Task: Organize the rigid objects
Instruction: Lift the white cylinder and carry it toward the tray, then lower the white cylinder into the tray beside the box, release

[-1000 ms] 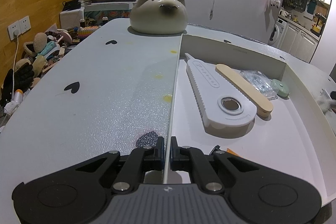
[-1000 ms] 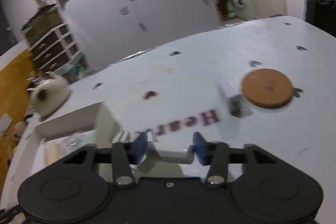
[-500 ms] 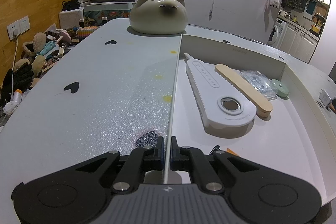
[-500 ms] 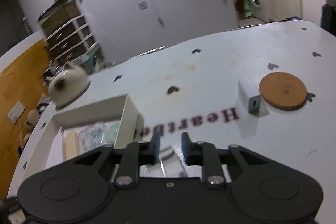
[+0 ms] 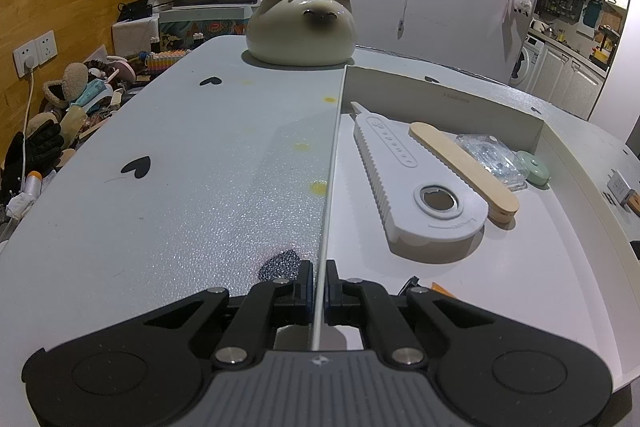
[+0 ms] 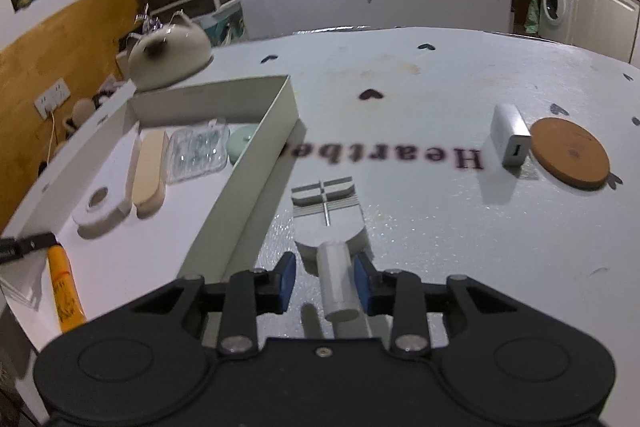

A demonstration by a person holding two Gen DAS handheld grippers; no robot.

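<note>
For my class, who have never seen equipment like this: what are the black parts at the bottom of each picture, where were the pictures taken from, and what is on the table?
Each black part is a hand-held gripper, carried by a person, with a camera looking along its two fingers. The left hand-held gripper is shut on the thin side wall of a white box. The box holds a white ridged tool, a wooden stick, a clear packet and a green disc. The right hand-held gripper is open around the handle of a grey tool lying on the table, beside the box. Farther off lie a white charger and a cork coaster.
</note>
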